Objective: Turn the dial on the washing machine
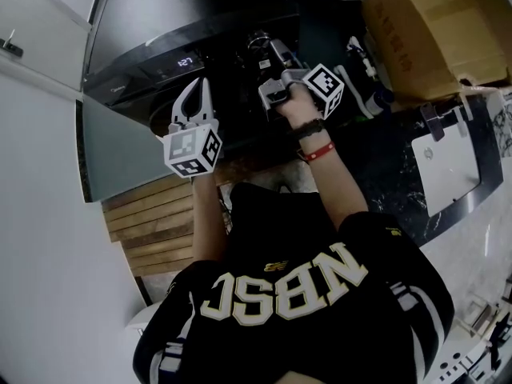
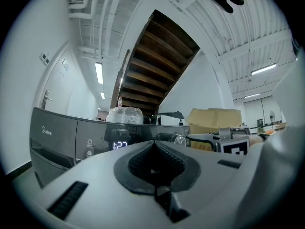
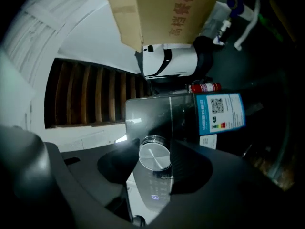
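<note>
The dark washing machine (image 1: 160, 30) fills the top of the head view, its display (image 1: 186, 62) lit. In the right gripper view the round silver dial (image 3: 154, 154) sits squarely between the jaws of my right gripper (image 3: 154, 157), and both pads touch its rim. From the head view my right gripper (image 1: 268, 48) reaches onto the control panel and hides the dial. My left gripper (image 1: 198, 86) hangs in front of the machine, left of the right one, shut and empty. In the left gripper view my left gripper (image 2: 155, 163) points past the display (image 2: 120, 145) toward the dial (image 2: 178, 140).
A cardboard box (image 1: 432, 30) stands to the right of the machine. A blue and white label (image 3: 219, 113) is stuck on the machine's front. Wooden steps (image 1: 152, 222) lie at the lower left, against a white wall. A white board (image 1: 444, 166) lies on the dark floor at right.
</note>
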